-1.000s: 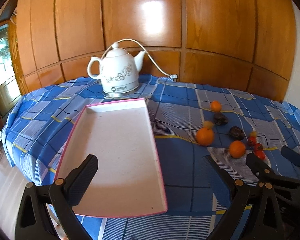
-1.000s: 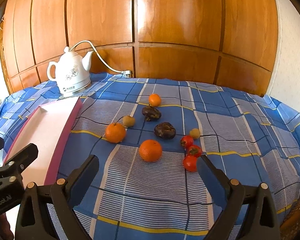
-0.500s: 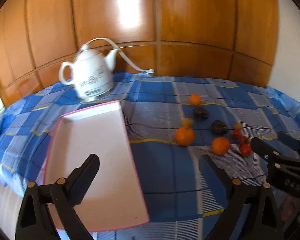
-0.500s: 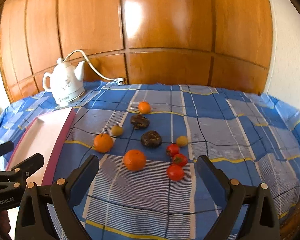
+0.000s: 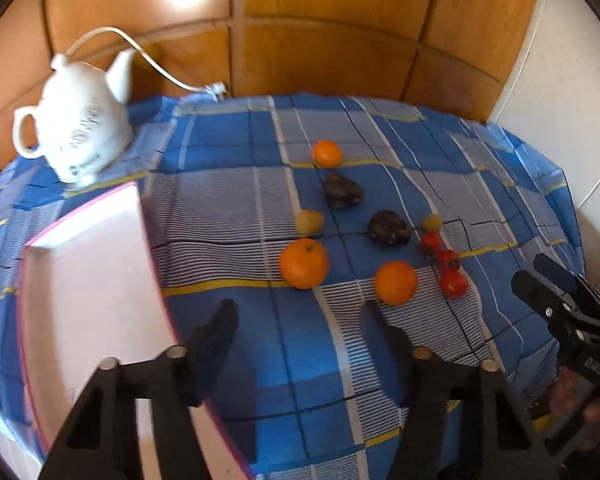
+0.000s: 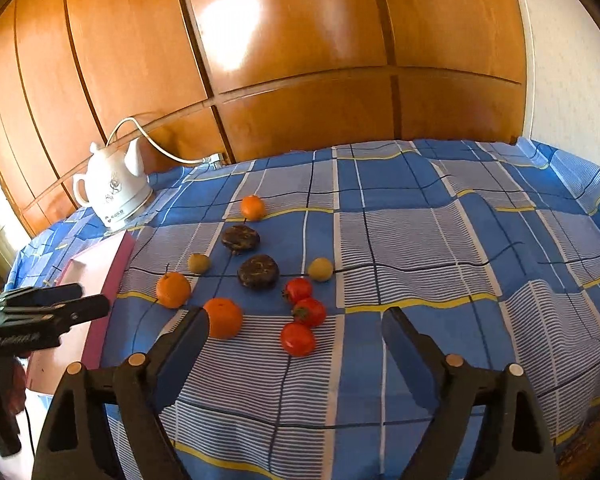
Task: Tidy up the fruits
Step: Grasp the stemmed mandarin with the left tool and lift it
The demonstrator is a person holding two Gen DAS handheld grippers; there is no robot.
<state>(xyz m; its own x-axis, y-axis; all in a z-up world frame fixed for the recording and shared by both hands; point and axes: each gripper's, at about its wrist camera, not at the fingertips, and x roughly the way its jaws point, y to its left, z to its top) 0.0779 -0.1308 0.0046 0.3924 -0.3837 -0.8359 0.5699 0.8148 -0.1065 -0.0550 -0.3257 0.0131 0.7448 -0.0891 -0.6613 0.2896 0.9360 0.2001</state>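
Standing behind the fruits (image 6: pixel 260 280), a kettle (image 6: pixel 114 194) borders the tray (image 5: pixel 88 292).

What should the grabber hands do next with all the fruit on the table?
Probably the left gripper should ease forward to the nearest orange and close on it. Its jaws are closing with nothing between them, that orange lies just ahead on the blue cloth, and the white tray beside it holds no fruit. The right gripper holds nothing either.

Bare tablecloth (image 6: pixel 440 248) lies open right of the fruit cluster (image 6: pixel 260 276); tray (image 5: pixel 92 300) and kettle (image 5: pixel 76 132) block the left
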